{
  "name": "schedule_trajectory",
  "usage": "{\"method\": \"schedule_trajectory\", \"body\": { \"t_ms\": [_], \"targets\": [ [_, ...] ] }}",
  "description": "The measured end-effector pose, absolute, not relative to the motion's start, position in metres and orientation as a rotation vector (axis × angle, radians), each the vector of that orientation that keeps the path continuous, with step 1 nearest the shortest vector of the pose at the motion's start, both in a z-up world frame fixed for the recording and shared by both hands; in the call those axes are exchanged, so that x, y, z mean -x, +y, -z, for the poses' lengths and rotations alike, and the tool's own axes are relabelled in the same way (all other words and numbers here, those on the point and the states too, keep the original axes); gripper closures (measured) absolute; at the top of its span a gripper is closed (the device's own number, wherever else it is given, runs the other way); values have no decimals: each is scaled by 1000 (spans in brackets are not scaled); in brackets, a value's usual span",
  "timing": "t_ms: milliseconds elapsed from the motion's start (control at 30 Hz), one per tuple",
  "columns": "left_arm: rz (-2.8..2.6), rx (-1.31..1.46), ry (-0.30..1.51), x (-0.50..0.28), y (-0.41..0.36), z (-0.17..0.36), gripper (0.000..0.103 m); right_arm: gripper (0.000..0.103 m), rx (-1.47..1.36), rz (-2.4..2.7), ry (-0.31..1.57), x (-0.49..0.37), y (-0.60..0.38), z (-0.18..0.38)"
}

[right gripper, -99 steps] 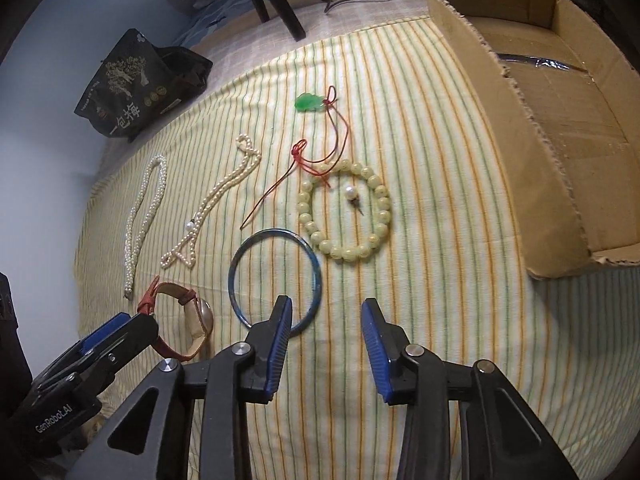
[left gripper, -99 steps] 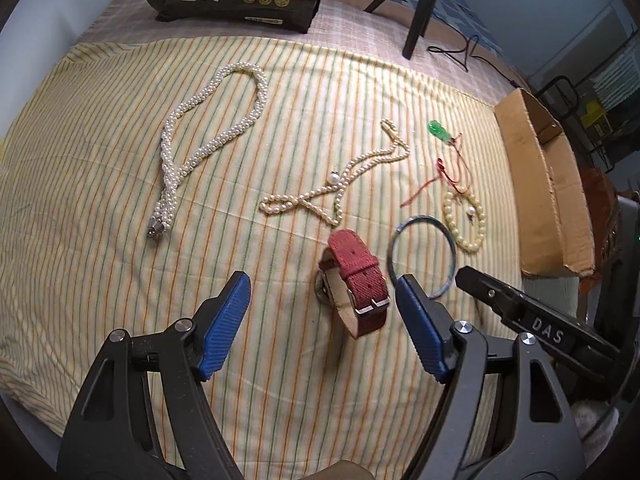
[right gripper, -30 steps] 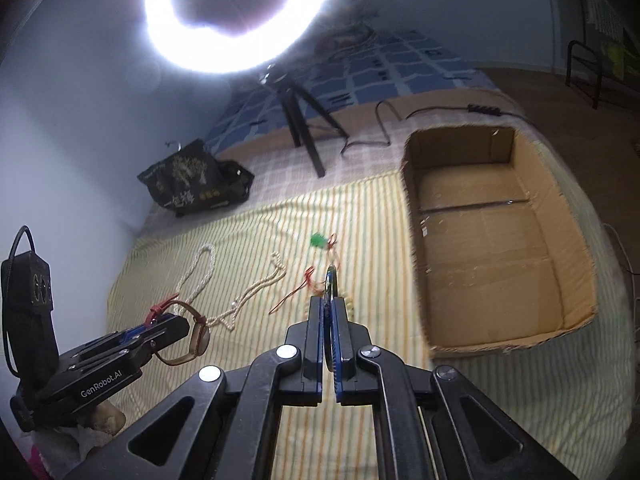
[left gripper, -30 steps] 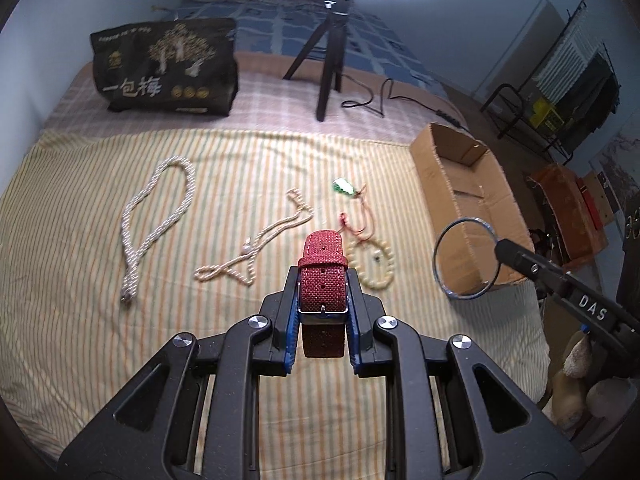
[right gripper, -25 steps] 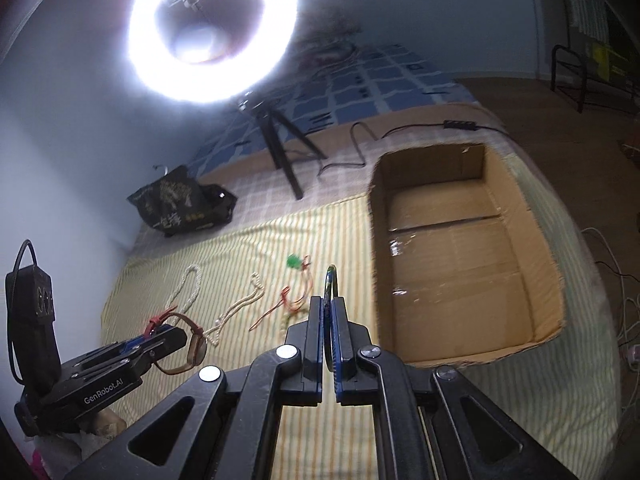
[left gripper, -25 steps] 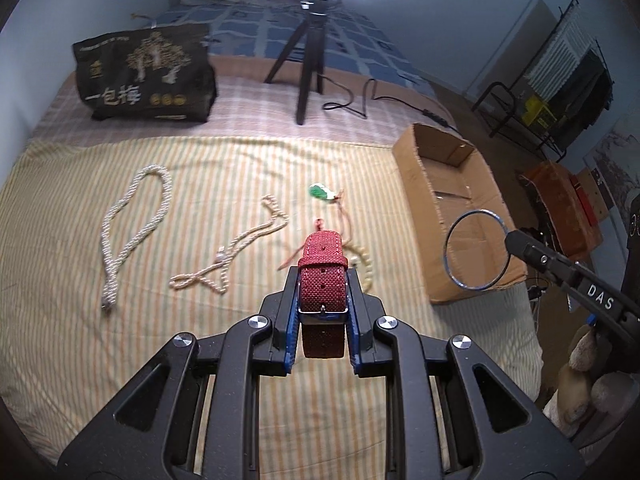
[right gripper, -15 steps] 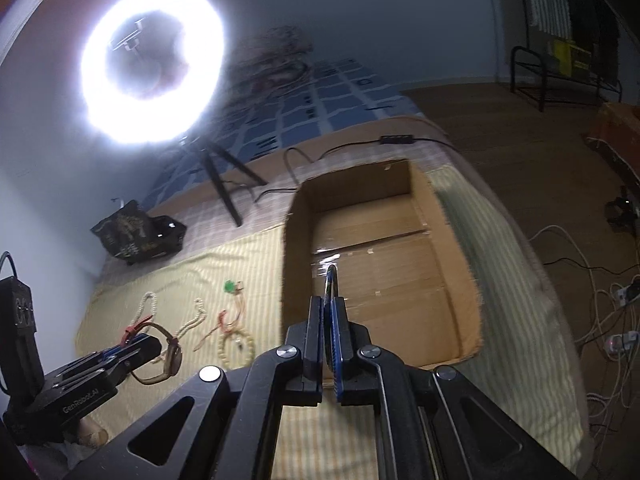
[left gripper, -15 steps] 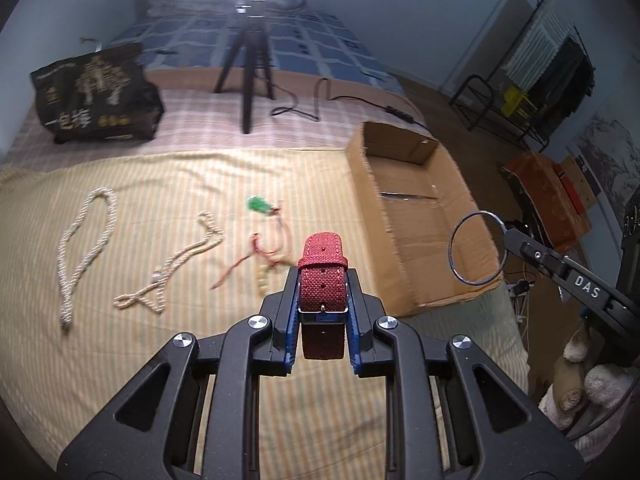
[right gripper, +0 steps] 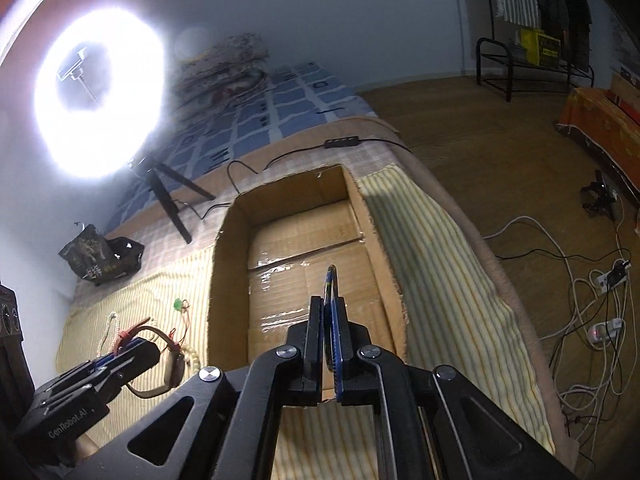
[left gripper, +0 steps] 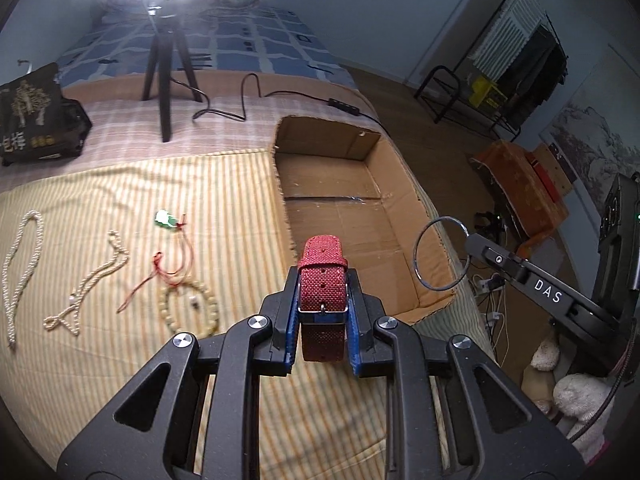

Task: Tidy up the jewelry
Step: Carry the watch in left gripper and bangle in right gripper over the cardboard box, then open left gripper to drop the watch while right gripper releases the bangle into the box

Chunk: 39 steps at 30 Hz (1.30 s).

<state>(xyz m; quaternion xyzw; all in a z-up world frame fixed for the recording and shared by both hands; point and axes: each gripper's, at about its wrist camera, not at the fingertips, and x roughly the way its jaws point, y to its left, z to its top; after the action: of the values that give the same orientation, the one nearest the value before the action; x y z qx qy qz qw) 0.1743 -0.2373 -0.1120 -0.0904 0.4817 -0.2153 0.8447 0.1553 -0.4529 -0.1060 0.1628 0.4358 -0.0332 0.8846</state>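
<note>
I have 2 pieces in the air at once and I judge the step in hand to be the carry to the cardboard box (left gripper: pixel 404 184), with the drop-off still to do. My left gripper (left gripper: pixel 322 320) is pinched on the red watch (left gripper: pixel 322 280), its woven strap standing up between the blue pads with the buckle bar just above them; from the right wrist view the watch face hangs below the left fingers, over the striped cloth (left gripper: pixel 224 208) just beside the box wall. My right gripper (right gripper: pixel 329 344) is pressed together on the blue bangle (right gripper: pixel 330 280), which I see edge-on there and as a full ring (left gripper: pixel 440 258) in the left view, hanging over the near right corner of the box. Next, I think, each hand has to be over the open box floor before I let the fingers part, the left one needing to travel farther right than it sits now. The box floor looks bare apart from shiny tape. Left on the cloth are the bead bracelet (left gripper: pixel 188 308), the red cord with its green pendant (left gripper: pixel 166 219), a thin pearl strand (left gripper: pixel 92 284) and a thicker pearl rope (left gripper: pixel 20 264). The ring light (right gripper: pixel 100 108) blows out the top of both views, the left view is motion-blurred over the cloth, and I cannot tell how much of the bangle's rim sits inside the right pads.
</note>
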Motion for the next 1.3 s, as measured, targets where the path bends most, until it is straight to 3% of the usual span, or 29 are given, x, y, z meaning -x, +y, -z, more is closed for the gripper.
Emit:
{"method": "schedule_trajectory", "body": {
  "t_ms": [600,633,667,700,733,867,967,1300],
  "targets": [
    [499,216,1051,-190,-264,130,81,99,-360,79,920,-161,-467,119],
    [501,219,1049,-189,-264,129,68,95,-363,77,915,-161,-468,118],
    [505,222,1042,-189,-263,127,59,75,-365,76,909,-160,-469,117],
    [501,221,1030,-188,-261,126,47,63,-365,82,900,-158,-468,115],
    [496,219,1018,-187,-260,123,46,44,-365,92,888,-157,-469,113],
    [478,208,1007,-186,-256,120,43,24,-353,131,847,-153,-471,104],
    [471,183,1005,-185,-254,119,43,16,-357,160,822,-149,-475,100],
    [454,109,972,-174,-246,111,43,9,-361,177,817,-149,-471,95]
  ]
}}
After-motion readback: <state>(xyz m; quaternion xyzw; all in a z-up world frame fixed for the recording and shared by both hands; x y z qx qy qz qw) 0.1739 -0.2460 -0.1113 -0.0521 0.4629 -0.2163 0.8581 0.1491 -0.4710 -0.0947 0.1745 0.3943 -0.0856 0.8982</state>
